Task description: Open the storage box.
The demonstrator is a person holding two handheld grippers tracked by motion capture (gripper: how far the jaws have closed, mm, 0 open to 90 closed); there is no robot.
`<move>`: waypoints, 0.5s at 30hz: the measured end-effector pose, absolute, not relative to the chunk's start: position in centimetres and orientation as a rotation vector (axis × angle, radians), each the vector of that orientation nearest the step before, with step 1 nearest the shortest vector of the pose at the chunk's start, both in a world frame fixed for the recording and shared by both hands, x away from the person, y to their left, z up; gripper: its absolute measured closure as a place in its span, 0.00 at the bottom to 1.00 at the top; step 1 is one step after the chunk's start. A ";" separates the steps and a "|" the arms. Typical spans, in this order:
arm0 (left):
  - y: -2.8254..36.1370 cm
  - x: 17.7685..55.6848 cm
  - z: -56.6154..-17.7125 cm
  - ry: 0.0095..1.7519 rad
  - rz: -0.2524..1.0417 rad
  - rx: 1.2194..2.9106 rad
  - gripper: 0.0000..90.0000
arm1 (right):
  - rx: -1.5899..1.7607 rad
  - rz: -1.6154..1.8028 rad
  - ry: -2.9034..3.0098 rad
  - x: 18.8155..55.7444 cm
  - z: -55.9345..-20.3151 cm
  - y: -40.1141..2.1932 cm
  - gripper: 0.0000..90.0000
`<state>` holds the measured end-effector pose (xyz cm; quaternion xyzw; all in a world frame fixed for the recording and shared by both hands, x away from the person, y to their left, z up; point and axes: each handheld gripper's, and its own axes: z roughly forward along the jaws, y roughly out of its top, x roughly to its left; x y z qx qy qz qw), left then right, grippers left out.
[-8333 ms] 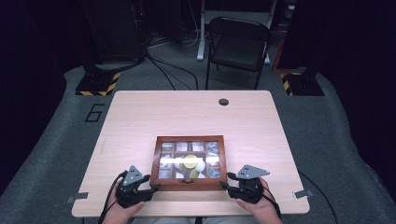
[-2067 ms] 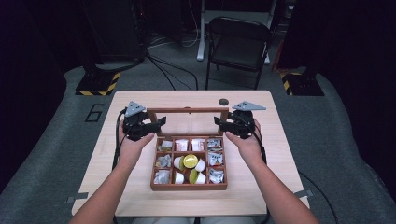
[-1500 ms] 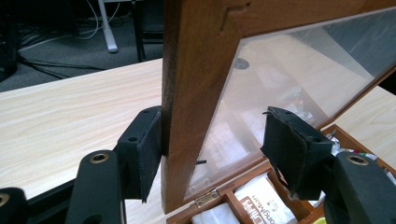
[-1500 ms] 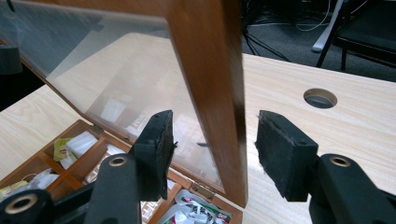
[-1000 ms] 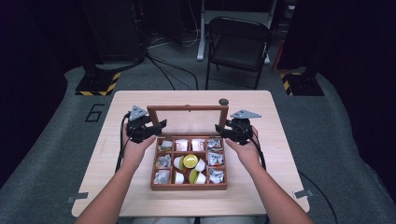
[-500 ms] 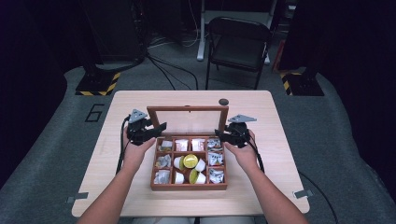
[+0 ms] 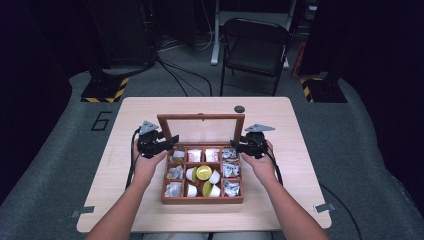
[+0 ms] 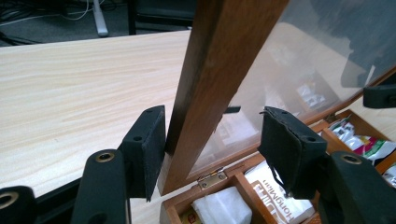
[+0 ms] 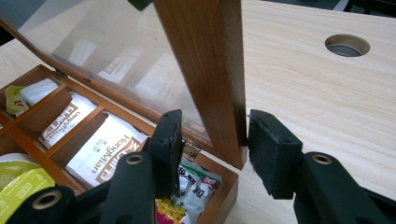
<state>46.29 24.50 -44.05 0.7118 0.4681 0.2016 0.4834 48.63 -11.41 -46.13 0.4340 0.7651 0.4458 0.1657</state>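
Dark wooden box — clear glossy lid; pale matt wood-grain table.

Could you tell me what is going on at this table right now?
A person holds a gripper in each hand at the two sides of a wooden box's glass lid, which stands raised on its hinges. The left gripper and the right gripper each straddle a side rail of the lid frame, jaws open. The box's compartments hold tea packets and small cups.
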 end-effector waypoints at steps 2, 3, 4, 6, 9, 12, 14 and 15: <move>24.5 46.4 -44.1 1.139 0.496 1.750 0.46 | 1.239 1.271 2.178 48.6 -46.1 -11.4 0.61; 24.5 46.4 -44.3 1.140 0.497 1.748 0.47 | 1.242 1.275 2.176 48.7 -46.1 -11.4 0.61; 24.5 46.5 -44.4 1.150 0.490 1.752 0.47 | 1.243 1.275 2.174 48.7 -46.1 -11.4 0.61; 24.4 46.7 -44.7 1.158 0.490 1.761 0.48 | 1.254 1.275 2.169 48.7 -46.1 -11.3 0.61; 24.5 46.8 -44.9 1.150 0.484 1.772 0.48 | 1.242 1.281 2.168 48.7 -46.1 -11.3 0.61; 24.6 47.1 -45.4 1.159 0.460 1.772 0.49 | 1.233 1.284 2.164 48.8 -46.1 -11.3 0.61; 24.6 47.2 -45.9 1.157 0.462 1.767 0.49 | 1.239 1.289 2.161 48.8 -46.2 -11.3 0.61; 24.6 47.2 -46.2 1.159 0.462 1.758 0.49 | 1.242 1.292 2.159 48.8 -46.2 -11.3 0.60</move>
